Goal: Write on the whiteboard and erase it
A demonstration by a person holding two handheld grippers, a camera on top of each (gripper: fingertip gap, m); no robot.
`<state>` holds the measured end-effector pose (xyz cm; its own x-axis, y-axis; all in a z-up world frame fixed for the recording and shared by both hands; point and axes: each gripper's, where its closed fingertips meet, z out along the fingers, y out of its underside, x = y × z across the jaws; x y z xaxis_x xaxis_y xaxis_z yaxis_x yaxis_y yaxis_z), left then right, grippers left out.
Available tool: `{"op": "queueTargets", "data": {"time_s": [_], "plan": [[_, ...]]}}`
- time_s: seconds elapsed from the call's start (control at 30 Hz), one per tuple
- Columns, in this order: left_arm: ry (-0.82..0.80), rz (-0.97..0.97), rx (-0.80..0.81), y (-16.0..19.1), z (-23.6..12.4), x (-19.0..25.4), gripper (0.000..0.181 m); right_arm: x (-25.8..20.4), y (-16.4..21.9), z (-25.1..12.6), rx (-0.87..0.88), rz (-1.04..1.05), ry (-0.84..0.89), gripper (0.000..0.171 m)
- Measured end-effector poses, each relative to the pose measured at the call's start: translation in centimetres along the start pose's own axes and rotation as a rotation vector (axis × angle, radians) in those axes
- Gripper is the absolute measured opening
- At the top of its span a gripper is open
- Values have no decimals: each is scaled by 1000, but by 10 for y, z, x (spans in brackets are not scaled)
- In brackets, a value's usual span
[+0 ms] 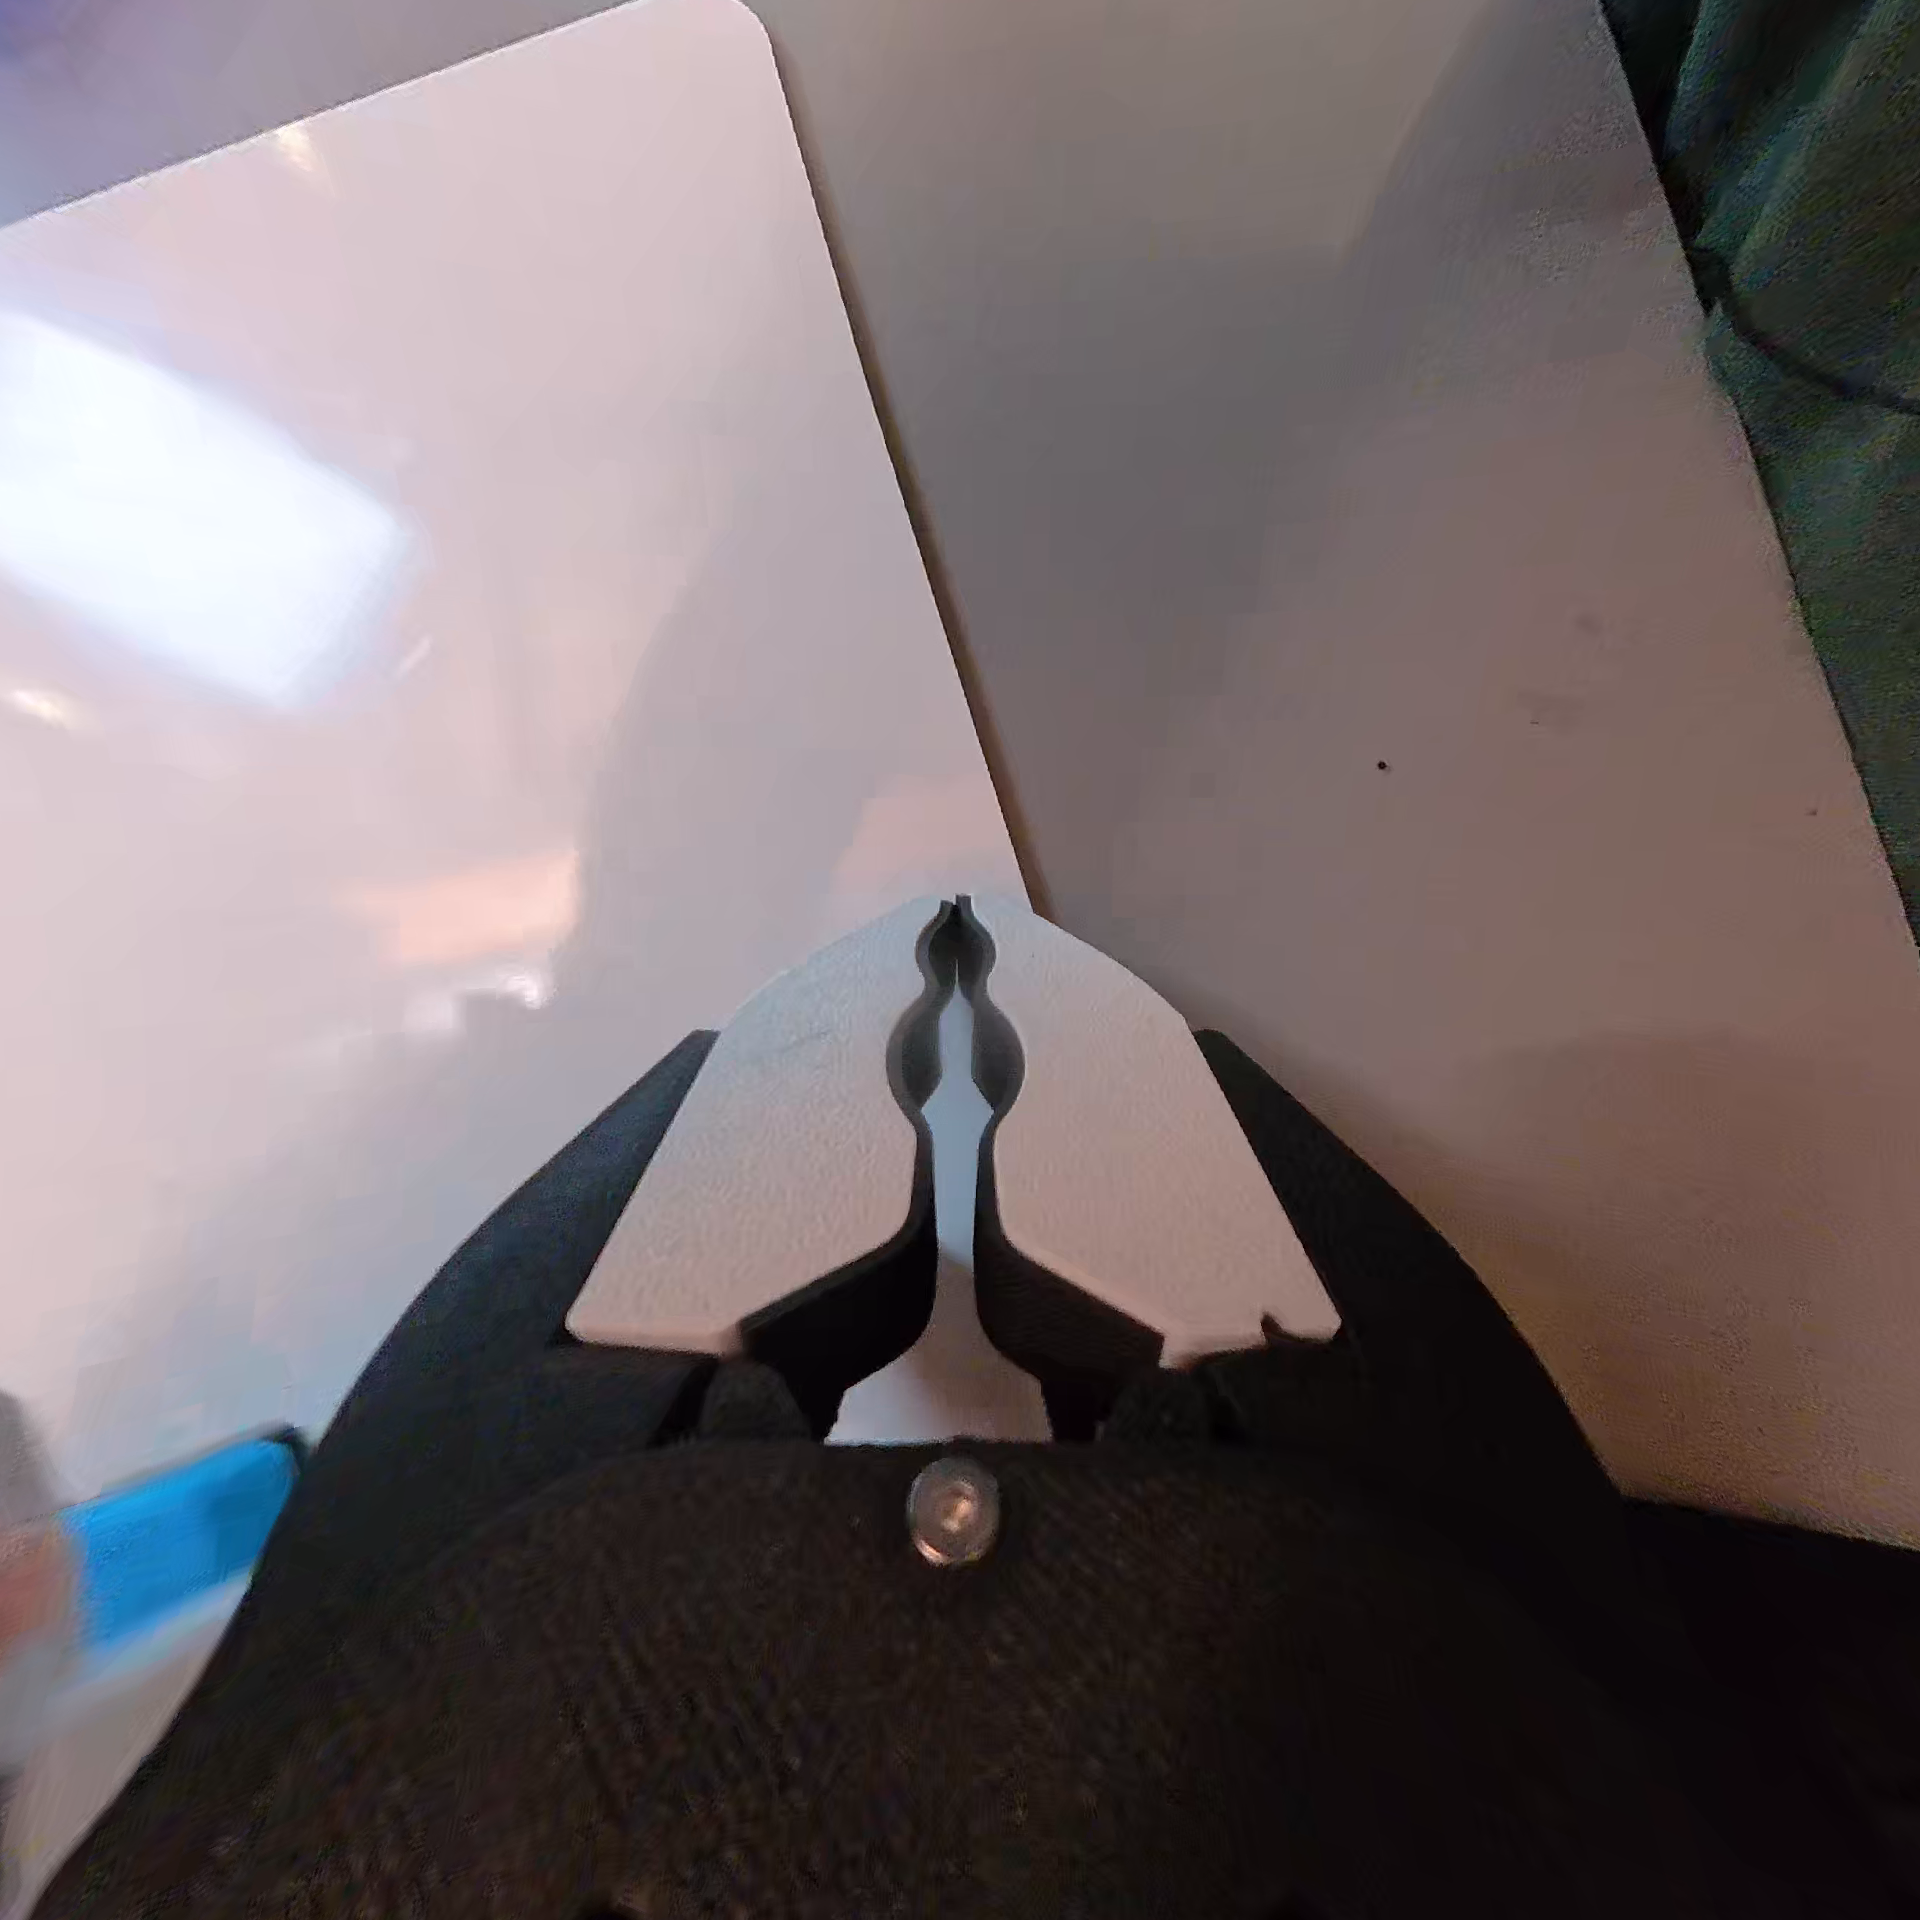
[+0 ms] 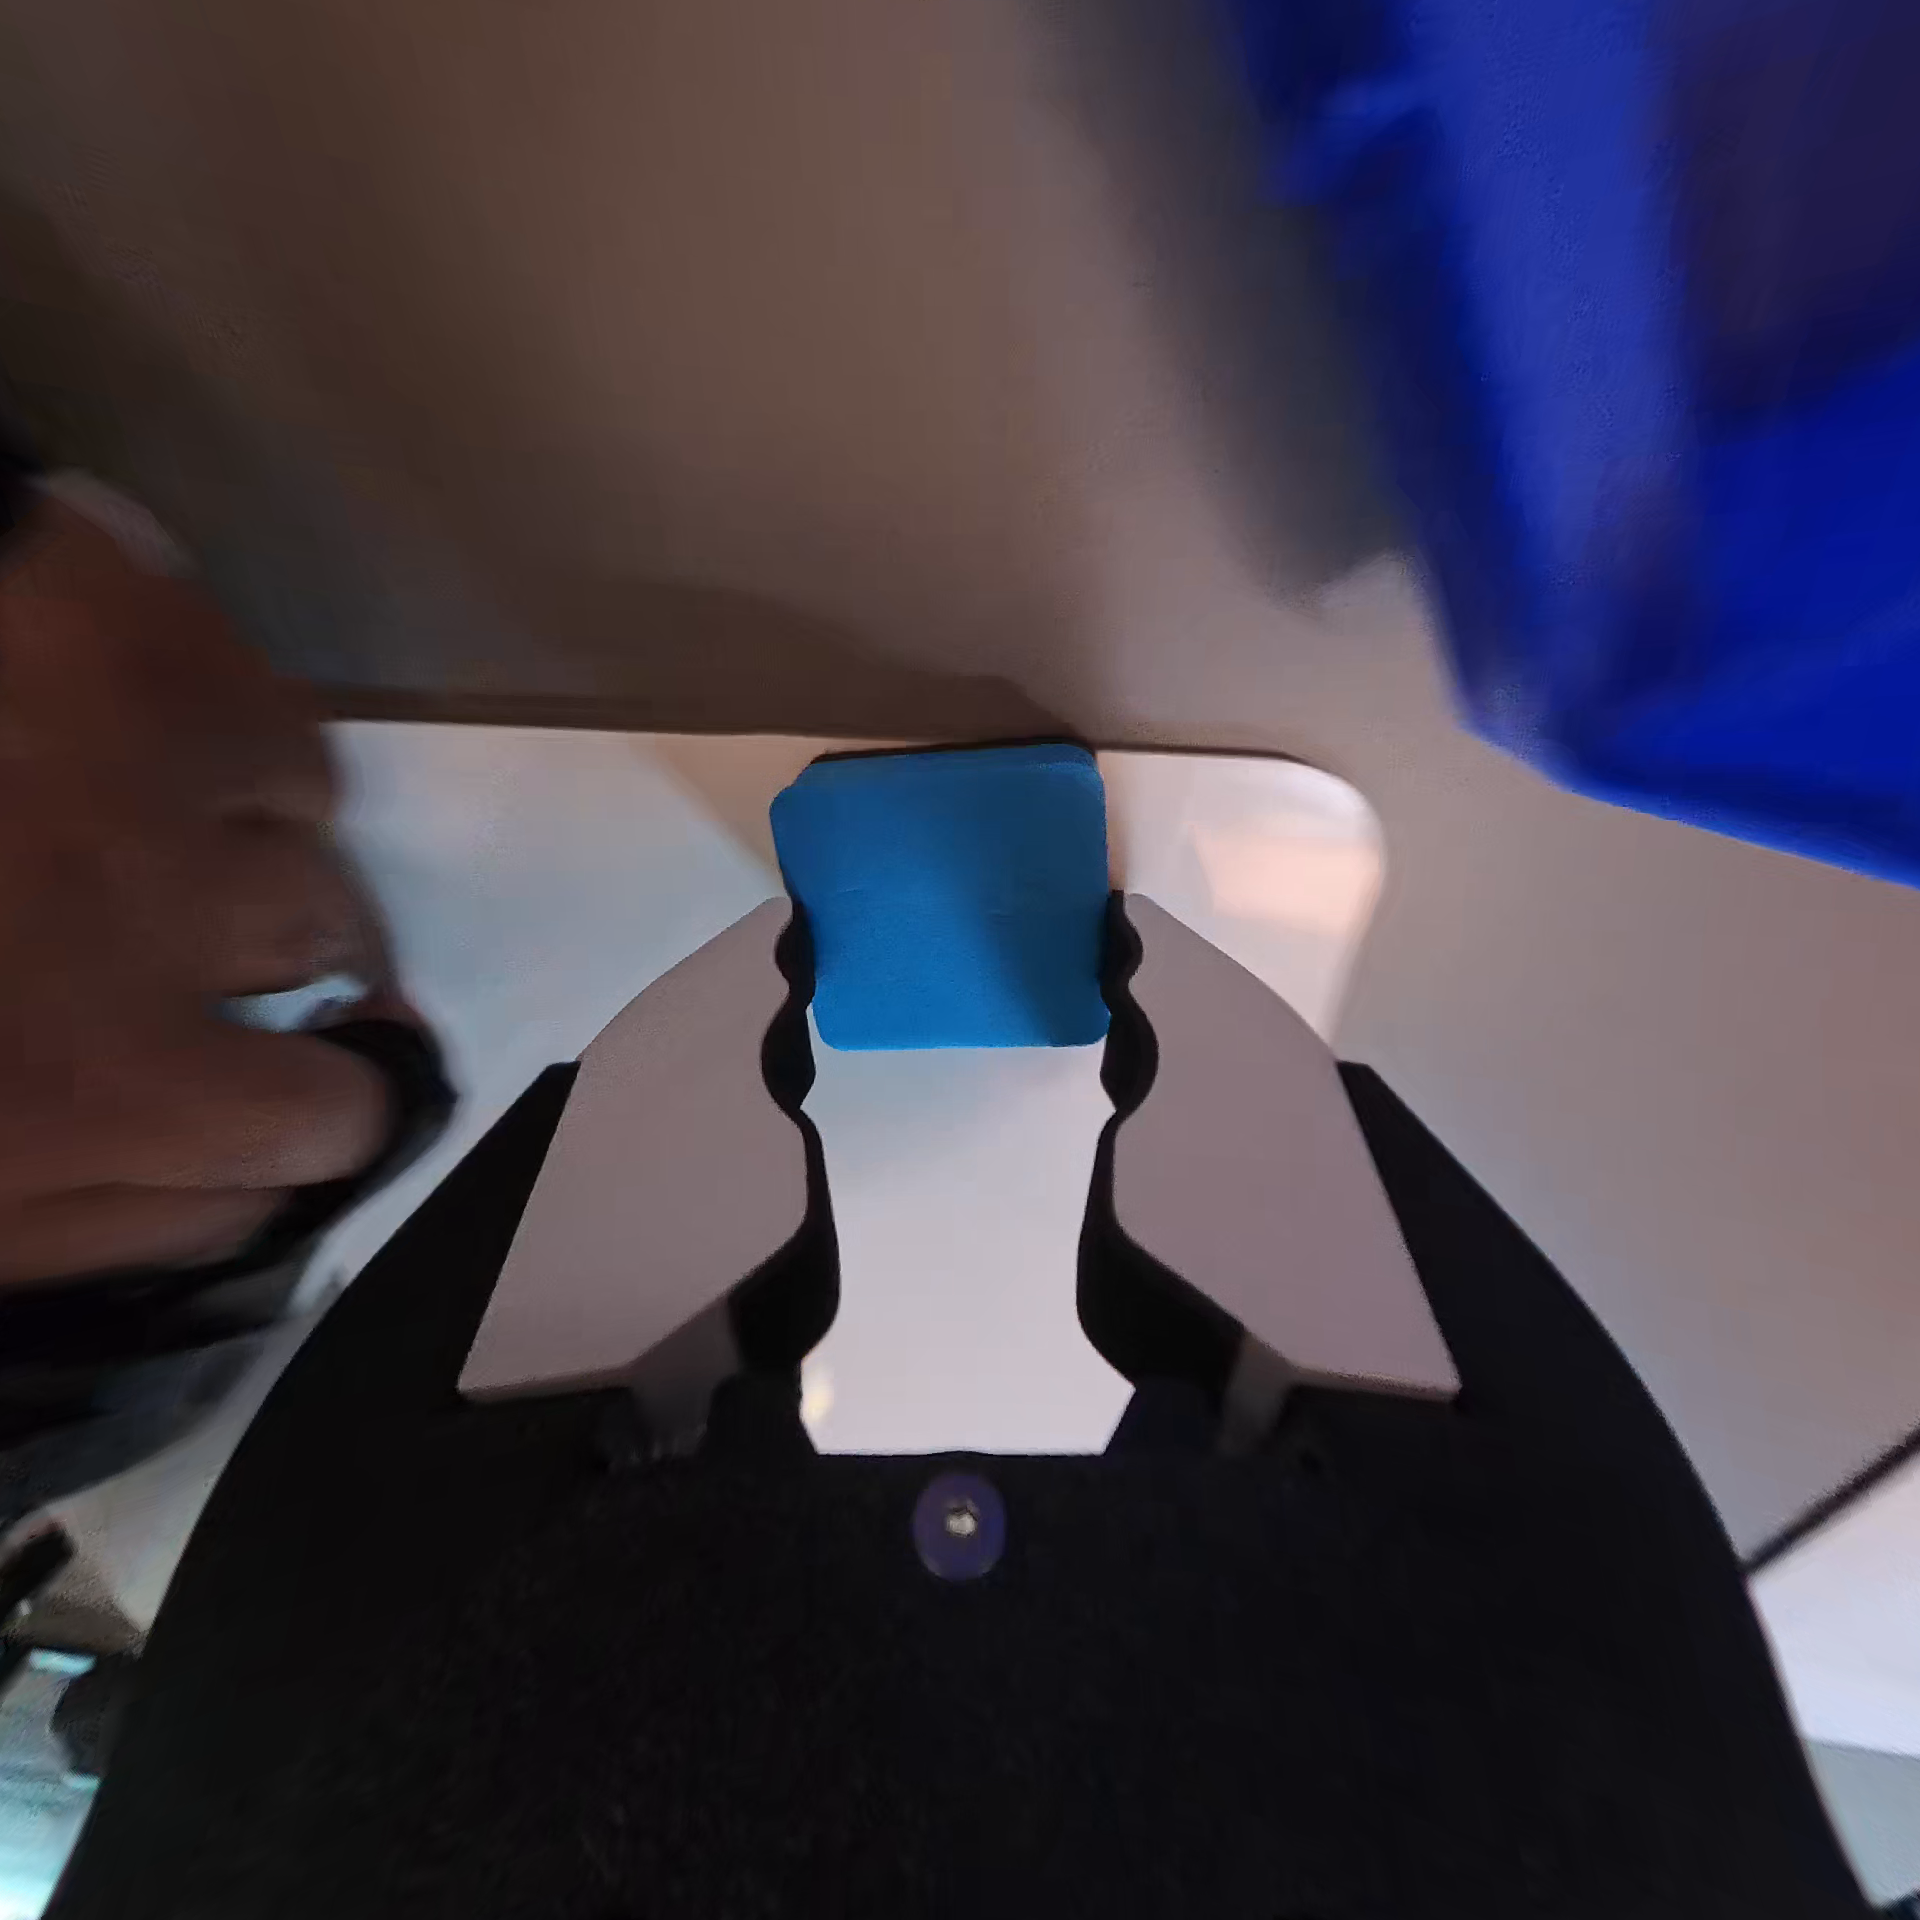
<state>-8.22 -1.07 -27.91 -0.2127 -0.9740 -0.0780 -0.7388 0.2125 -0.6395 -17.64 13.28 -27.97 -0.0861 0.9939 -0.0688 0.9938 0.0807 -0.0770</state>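
A glossy white whiteboard (image 1: 436,623) lies flat on a pale table; no marks show on the part in view. My left gripper (image 1: 957,906) is shut and empty, its tips at the board's right edge. My right gripper (image 2: 951,914) is shut on a blue square eraser (image 2: 940,899) and holds it on the whiteboard (image 2: 582,894) near the board's far edge. The eraser also shows blurred at the lower left of the left wrist view (image 1: 171,1538).
The pale table (image 1: 1403,623) runs to the right of the board. Dark green cloth (image 1: 1829,260) lies past the table's right edge. A person's hand (image 2: 156,935) is at the left and a blue sleeve (image 2: 1662,416) at the upper right, both blurred.
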Motion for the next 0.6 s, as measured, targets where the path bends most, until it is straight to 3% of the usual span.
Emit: {"op": "queueTargets", "data": {"time_s": [0.07,0.17,0.27,0.37,0.47,0.6], "plan": [[-12,6,-2,0,0,0,0,32,25,-4,-21,67,22,54],[-4,9,7,1,-1,1,0,17,76,-7,-78,68,-38,54],[12,2,11,0,-1,1,0,-25,59,-3,-86,-79,-45,54],[1,5,-3,-1,0,1,0,7,16,-1,17,-28,-7,54],[-13,6,0,-1,0,1,0,64,51,-8,-5,153,12,54],[8,9,11,-1,0,2,0,29,83,-8,-69,96,-37,54]]}}
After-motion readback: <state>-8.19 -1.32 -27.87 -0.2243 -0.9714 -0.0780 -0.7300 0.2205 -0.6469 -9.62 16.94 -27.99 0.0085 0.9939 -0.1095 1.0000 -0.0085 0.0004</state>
